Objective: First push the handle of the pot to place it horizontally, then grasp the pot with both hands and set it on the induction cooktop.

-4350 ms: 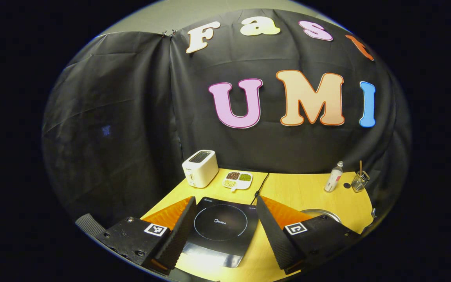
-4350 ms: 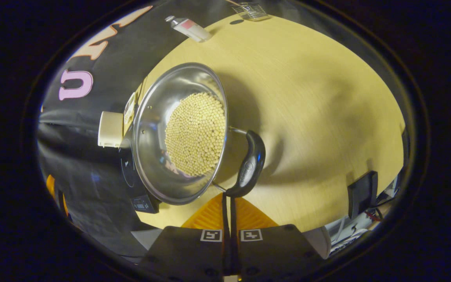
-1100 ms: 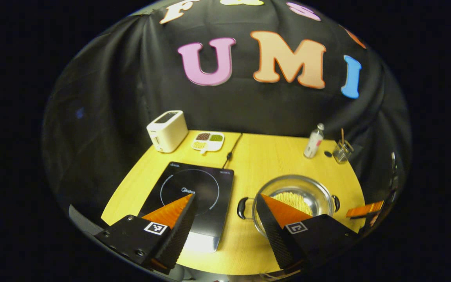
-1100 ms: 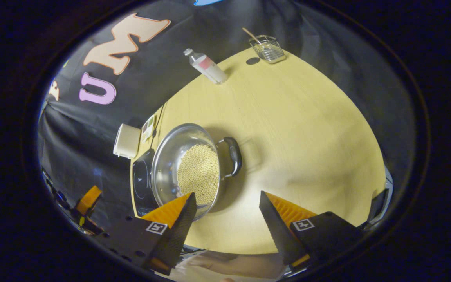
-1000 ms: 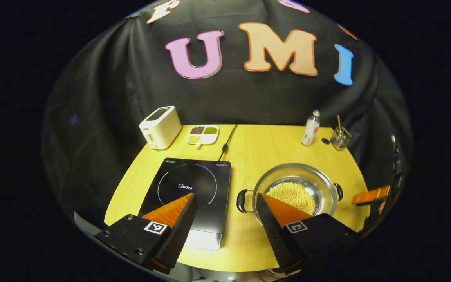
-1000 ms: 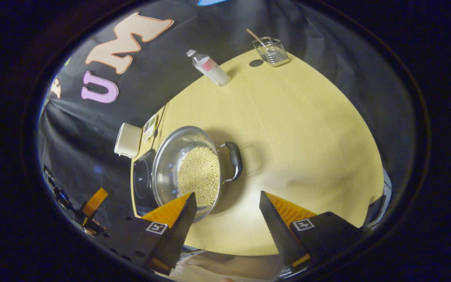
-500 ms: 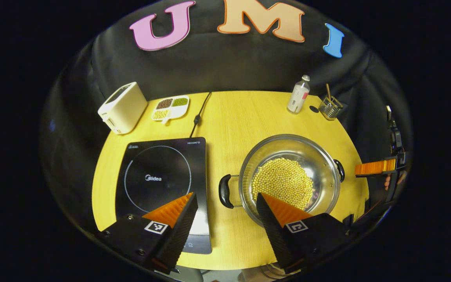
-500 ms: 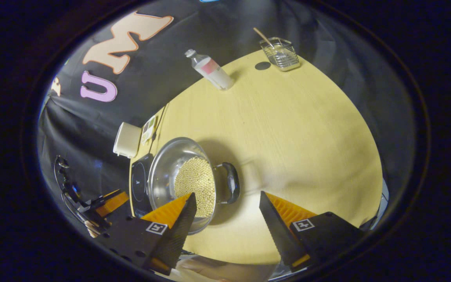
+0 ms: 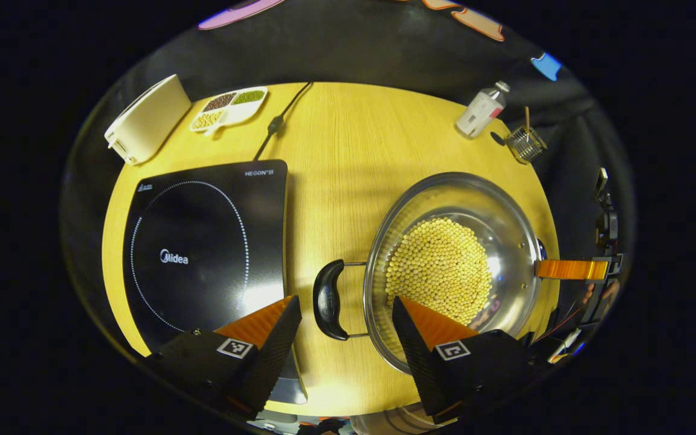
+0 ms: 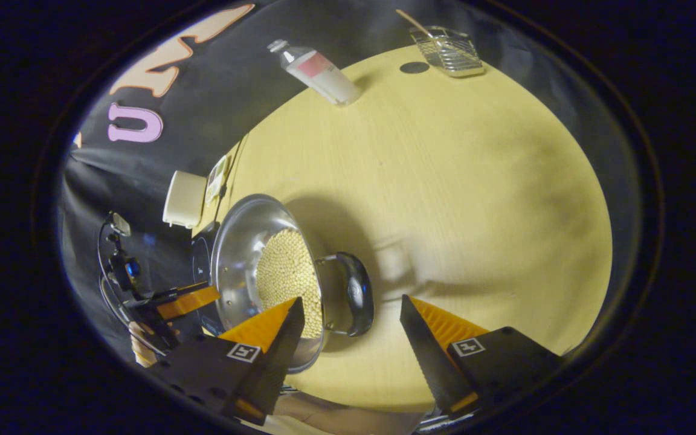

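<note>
A round yellow wooden table (image 9: 348, 151) stands in a booth hung with black cloth. Near its middle sits a steel pot (image 9: 505, 217) with a layer of pale round beans (image 9: 438, 278) across its bottom; every place below is given from this pot. It rests on the table, not on the black induction cooktop (image 9: 203, 235), which lies flat just beside the pot's left handle (image 9: 328, 299). That dark handle sticks out sideways toward the cooktop. In the left gripper view, the left gripper (image 9: 345, 317) hovers above this handle with its fingers spread wide, one on each side, touching nothing. In the right gripper view, the right gripper (image 10: 351, 320) is likewise released, its fingers wide apart on either side of the pot's right handle (image 10: 357, 293), not touching it. Beyond the cooktop, far from the pot, stand a cream toaster (image 9: 145, 118) and a divided dish of grains (image 9: 227, 107). Behind the pot, near the cloth, are a small bottle (image 9: 480, 110) and a wire holder (image 9: 524, 144).
</note>
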`<state>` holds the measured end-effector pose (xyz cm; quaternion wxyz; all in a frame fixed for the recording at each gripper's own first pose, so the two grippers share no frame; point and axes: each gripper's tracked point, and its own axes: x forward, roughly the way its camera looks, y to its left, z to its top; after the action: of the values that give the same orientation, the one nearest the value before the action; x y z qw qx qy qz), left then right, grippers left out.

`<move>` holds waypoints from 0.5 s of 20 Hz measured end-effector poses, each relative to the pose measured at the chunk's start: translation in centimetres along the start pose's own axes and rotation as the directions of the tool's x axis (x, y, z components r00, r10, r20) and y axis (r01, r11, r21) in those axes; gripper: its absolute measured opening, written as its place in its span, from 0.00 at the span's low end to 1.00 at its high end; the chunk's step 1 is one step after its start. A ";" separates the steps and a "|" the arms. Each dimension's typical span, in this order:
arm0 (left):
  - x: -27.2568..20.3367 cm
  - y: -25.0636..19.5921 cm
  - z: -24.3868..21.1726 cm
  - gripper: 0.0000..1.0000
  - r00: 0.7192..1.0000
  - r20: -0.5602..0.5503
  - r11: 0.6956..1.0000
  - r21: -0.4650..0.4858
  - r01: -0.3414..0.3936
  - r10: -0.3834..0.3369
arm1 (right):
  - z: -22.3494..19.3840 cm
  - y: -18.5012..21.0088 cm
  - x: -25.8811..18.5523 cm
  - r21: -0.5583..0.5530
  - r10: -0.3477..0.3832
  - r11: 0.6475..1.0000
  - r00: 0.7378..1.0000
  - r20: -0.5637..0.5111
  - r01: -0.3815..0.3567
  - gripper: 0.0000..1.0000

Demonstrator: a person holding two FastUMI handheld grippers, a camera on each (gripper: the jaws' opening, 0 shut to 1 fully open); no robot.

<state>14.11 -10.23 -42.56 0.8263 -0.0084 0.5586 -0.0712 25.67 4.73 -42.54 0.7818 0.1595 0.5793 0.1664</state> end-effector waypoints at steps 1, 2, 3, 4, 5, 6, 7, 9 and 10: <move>0.6 0.0 -0.1 0.94 1.000 -0.012 1.000 -0.002 0.002 -0.002 | 0.1 0.1 0.5 0.004 0.004 1.000 1.000 -0.011 -0.004 0.98; 1.0 0.0 0.0 0.99 1.000 -0.021 1.000 -0.003 0.005 -0.005 | 0.0 0.3 0.8 0.006 0.011 1.000 1.000 -0.021 -0.011 0.98; 1.4 0.0 0.1 0.99 1.000 -0.028 1.000 -0.003 0.005 -0.005 | 0.2 0.4 1.0 0.010 0.016 1.000 1.000 -0.027 -0.016 0.98; 1.8 0.1 0.2 0.99 0.999 -0.035 1.000 0.000 0.004 -0.004 | 0.3 0.4 1.4 0.015 0.020 1.000 0.999 -0.031 -0.019 0.98; 2.2 0.1 0.3 0.93 0.999 -0.043 1.000 0.002 0.002 -0.002 | 0.6 0.4 1.8 0.022 0.023 1.000 0.999 -0.033 -0.022 0.98; 2.5 0.1 0.3 0.92 0.999 -0.051 1.000 0.004 0.001 -0.001 | 0.7 0.3 2.1 0.029 0.023 0.999 0.999 -0.038 -0.022 0.79; 2.8 0.1 0.3 0.92 0.998 -0.056 1.000 0.005 0.003 -0.003 | 0.8 0.3 2.4 0.029 0.024 0.999 0.999 -0.045 -0.023 0.75; 3.3 -0.1 0.2 0.90 0.997 -0.070 1.000 -0.001 0.010 -0.010 | 0.8 0.2 2.8 0.031 0.022 0.999 0.998 -0.052 -0.021 0.75; 3.6 0.0 0.2 0.89 0.997 -0.074 1.000 -0.005 0.008 -0.008 | 0.8 0.3 3.1 0.036 0.023 0.999 0.998 -0.060 -0.021 0.71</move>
<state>15.59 -10.69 -45.81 0.8047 -0.0099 0.5891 -0.0735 27.24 6.35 -44.87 0.7592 0.1743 0.6037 0.1696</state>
